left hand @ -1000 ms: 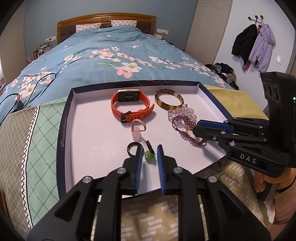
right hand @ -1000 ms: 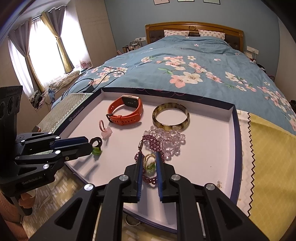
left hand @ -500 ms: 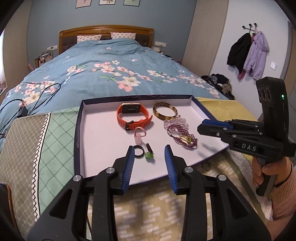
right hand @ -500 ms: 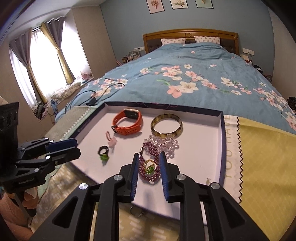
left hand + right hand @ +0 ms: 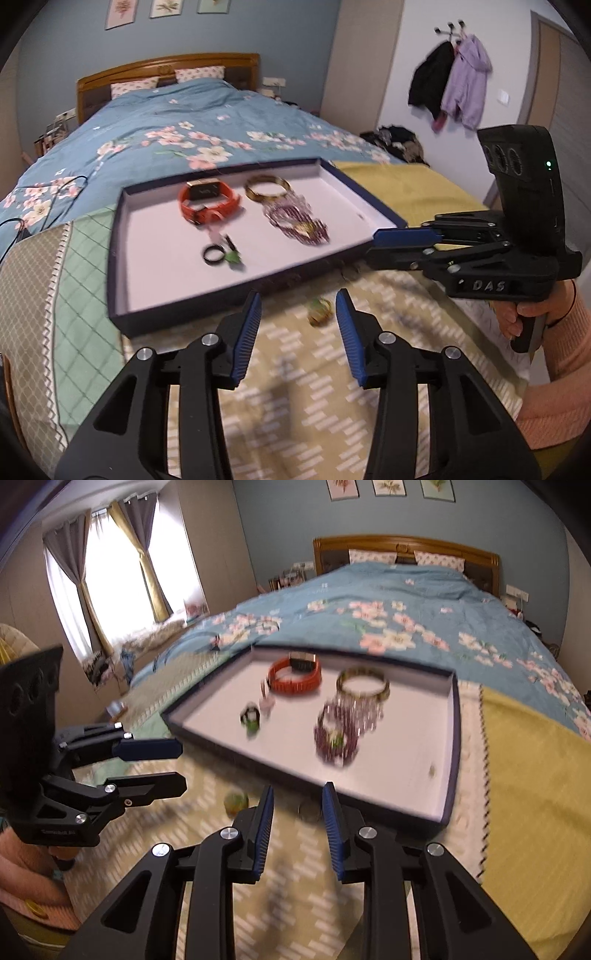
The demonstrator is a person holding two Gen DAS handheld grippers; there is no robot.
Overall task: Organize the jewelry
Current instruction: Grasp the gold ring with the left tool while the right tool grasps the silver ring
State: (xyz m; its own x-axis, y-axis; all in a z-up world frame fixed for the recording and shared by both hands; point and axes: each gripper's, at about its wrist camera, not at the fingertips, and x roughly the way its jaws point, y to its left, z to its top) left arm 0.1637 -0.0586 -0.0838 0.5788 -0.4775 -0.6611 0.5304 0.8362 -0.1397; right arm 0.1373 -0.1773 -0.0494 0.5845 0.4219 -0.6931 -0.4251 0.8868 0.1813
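Looking along the left gripper (image 5: 298, 308) first: its blue-padded fingers (image 5: 248, 334) are spread wide and released, nothing between them, hanging over the beige patterned blanket (image 5: 295, 387). A small gold-and-green ring (image 5: 320, 312) lies on that blanket just ahead of the gap, outside the shallow dark-blue cardboard tray with a white floor (image 5: 125, 258). Inside the tray sit an orange smartwatch (image 5: 207, 201), a brown-gold bangle (image 5: 267, 188) beside it, a purple beaded bracelet (image 5: 299, 221) nearer the front rim, and a black ring (image 5: 213, 254) touching a small green piece (image 5: 232, 257). Everything in the tray is smeared by motion blur. The right gripper (image 5: 384, 245) comes in from the right, held by a hand (image 5: 524, 314) in a salmon sleeve; from this side angle I cannot tell how its fingers stand.

Over to the right wrist view: the right gripper (image 5: 297, 805) shows its fingers (image 5: 334, 830) parted and released, empty, above the blanket (image 5: 295, 886) just short of the tray (image 5: 452, 775). The gold-and-green ring (image 5: 236, 801) lies to their left on the blanket, and a faint round item close to the tray's rim is too blurred to name. The left gripper (image 5: 177, 762) reaches in from the left with fingers apart. In the tray: smartwatch (image 5: 295, 677), bangle (image 5: 364, 683), purple bracelet (image 5: 336, 736), black ring (image 5: 249, 712)
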